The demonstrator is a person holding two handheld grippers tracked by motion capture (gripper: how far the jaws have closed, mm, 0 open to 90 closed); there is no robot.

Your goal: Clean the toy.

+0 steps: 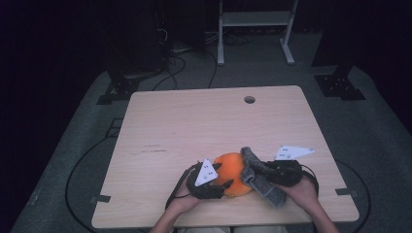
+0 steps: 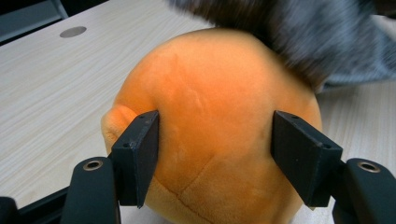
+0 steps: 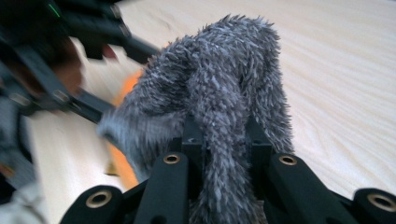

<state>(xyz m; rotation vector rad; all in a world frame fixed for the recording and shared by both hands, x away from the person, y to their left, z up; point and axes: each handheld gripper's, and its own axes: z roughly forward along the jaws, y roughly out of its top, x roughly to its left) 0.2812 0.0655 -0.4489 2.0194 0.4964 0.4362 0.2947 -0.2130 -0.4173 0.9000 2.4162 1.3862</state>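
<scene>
An orange plush ball [image 1: 232,167] lies near the table's front edge. My left gripper [image 1: 221,175] comes at it from the left. In the left gripper view the two black jaws of the left gripper [image 2: 215,140] press into the sides of the plush [image 2: 210,88]. A grey furry cloth [image 1: 265,187] drapes against the ball's right side. My right gripper [image 1: 257,171] is shut on it. In the right gripper view the grey fur [image 3: 219,84] bunches up between the closed jaws of the right gripper [image 3: 224,140], with orange plush [image 3: 122,163] behind it. The grey cloth [image 2: 303,37] overhangs the ball's top.
The light wooden table [image 1: 194,126] has a round cable hole [image 1: 249,99] near its far edge. Behind the table stand a white metal frame [image 1: 255,19] and black stand bases [image 1: 338,85]. Cables lie on the grey floor [image 1: 170,68].
</scene>
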